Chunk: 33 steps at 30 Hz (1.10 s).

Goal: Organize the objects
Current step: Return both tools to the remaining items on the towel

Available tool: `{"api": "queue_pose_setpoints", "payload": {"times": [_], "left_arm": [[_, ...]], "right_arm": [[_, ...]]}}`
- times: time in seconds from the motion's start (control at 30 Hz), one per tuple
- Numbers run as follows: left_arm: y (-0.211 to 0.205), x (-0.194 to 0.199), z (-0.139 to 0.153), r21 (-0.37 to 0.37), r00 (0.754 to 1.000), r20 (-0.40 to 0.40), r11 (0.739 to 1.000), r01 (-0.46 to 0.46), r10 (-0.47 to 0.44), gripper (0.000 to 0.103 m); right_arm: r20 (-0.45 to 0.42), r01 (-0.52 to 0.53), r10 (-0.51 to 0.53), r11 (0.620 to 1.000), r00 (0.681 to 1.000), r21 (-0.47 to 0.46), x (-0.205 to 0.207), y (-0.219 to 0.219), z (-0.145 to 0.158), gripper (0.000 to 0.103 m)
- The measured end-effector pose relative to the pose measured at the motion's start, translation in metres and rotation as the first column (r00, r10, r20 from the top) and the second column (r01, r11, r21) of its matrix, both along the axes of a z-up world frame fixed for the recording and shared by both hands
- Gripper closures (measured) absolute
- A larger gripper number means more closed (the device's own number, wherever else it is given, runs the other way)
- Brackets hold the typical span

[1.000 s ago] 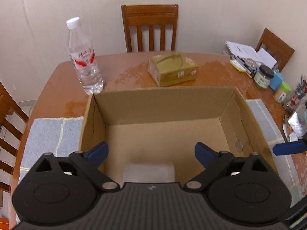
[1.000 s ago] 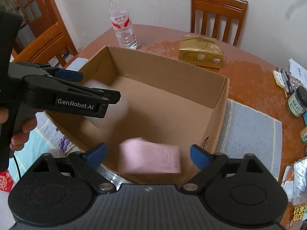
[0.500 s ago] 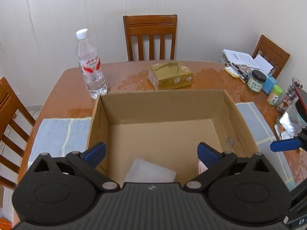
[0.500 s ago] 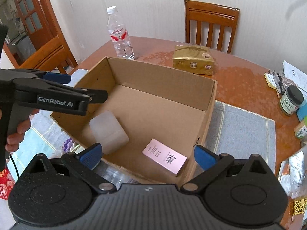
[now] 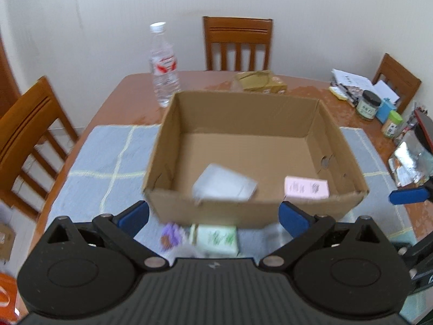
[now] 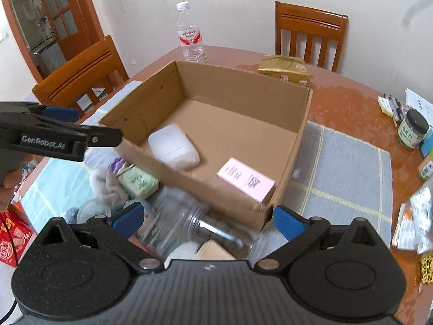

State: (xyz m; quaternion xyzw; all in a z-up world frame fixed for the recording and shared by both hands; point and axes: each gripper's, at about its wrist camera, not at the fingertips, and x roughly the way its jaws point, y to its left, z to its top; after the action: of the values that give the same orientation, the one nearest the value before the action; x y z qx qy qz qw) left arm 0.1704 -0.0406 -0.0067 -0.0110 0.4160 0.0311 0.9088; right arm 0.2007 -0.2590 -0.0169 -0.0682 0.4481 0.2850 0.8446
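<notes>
It was a home dining room. A rounded wooden table [image 6: 349, 108] stood against a plain cream wall, with matching slatted wooden chairs [image 5: 238, 43] drawn up around it and woven blue-grey placemats [image 6: 343, 168] laid on top. Household clutter lined the table's far edge: a jar [image 6: 412, 130], papers and pens [image 5: 351, 81], a water bottle [image 6: 190, 38]. A wood-framed glazed door [image 6: 56, 19] opened onto another room behind one chair
</notes>
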Motion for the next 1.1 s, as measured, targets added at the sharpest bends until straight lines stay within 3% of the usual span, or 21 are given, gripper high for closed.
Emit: {"api": "queue_pose_setpoints", "payload": {"times": [0.33,0.67,0.9,1.1], "left_arm": [[0.009,-0.067,-0.036,0.009,0.984,-0.038,0.984,-0.176,0.177,0.002],[0.022,-0.121,-0.062,0.016,0.933,-0.072,0.935,-0.353,0.354,0.002],[0.038,-0.141,-0.072,0.011,0.921,-0.093,0.925,-0.379,0.378,0.002],[0.051,-0.146,-0.080,0.001,0.941,-0.108,0.946,-0.323,0.321,0.002]], "right_arm": [[0.015,-0.041,0.041,0.999,0.999,-0.012,-0.033,-0.010,-0.017,0.000],[0.046,-0.086,0.085,0.996,0.995,0.003,-0.062,-0.018,-0.025,0.000],[0.050,-0.087,0.087,0.996,0.995,-0.007,-0.079,-0.014,-0.028,0.000],[0.029,-0.040,0.040,0.999,0.999,-0.009,-0.096,0.003,-0.034,0.000]]}}
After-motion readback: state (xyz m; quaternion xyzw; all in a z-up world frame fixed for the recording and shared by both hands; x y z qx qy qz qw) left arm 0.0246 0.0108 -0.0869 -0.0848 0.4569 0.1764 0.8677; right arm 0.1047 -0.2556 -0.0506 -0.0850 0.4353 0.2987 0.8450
